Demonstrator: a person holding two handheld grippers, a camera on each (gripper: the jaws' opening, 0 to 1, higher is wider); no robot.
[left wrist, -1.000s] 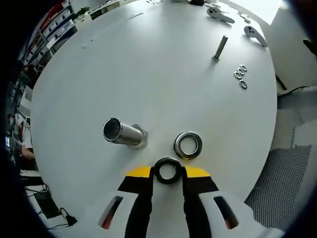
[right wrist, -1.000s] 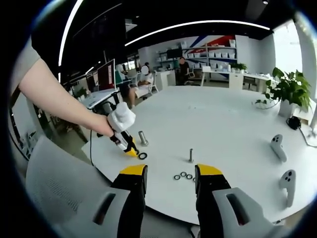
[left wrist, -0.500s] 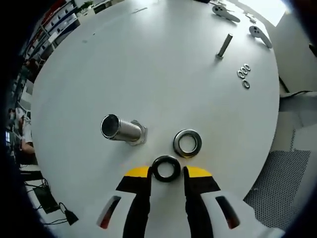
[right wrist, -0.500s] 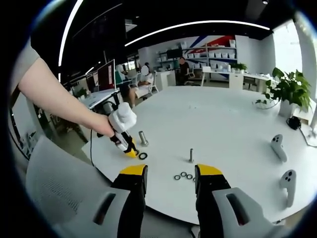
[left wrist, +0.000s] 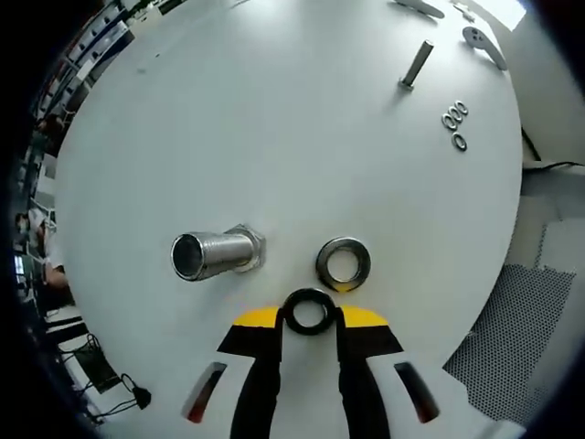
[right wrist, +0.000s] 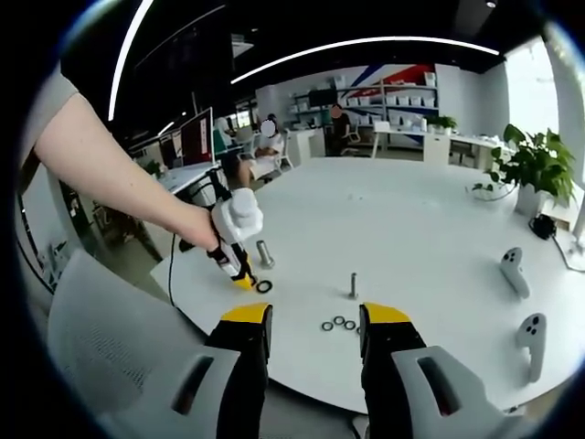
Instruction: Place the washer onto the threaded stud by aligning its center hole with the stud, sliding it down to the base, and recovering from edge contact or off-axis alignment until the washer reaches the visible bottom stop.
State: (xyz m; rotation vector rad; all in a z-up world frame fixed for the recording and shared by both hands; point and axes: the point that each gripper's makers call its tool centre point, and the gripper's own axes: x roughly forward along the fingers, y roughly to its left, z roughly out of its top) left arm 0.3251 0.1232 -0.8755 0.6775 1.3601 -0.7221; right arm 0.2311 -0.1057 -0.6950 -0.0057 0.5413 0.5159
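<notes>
My left gripper [left wrist: 309,315] is shut on a black washer [left wrist: 309,313], pinched between its yellow tips just above the white table. A silver washer [left wrist: 344,262] lies flat right beyond it. The thick threaded stud [left wrist: 212,254] stands on its hex base to the left of the held washer, apart from it. In the right gripper view a person's hand holds the left gripper [right wrist: 241,273] beside that stud [right wrist: 265,254], with a dark washer [right wrist: 264,287] at its tip. My right gripper [right wrist: 303,320] is open, with nothing between its jaws, near the table's front edge.
A thin stud [left wrist: 416,64] [right wrist: 353,286] stands farther off, with three small washers [left wrist: 455,123] [right wrist: 338,324] next to it. Two white controllers [right wrist: 514,272] lie at the table's right side. A potted plant [right wrist: 535,165] and a mesh chair [left wrist: 512,338] sit beyond the table edge.
The left gripper has tilted and shifted a little with the black washer still in it, so the thick stud now sits lower and farther left in its view. The right gripper has not moved.
</notes>
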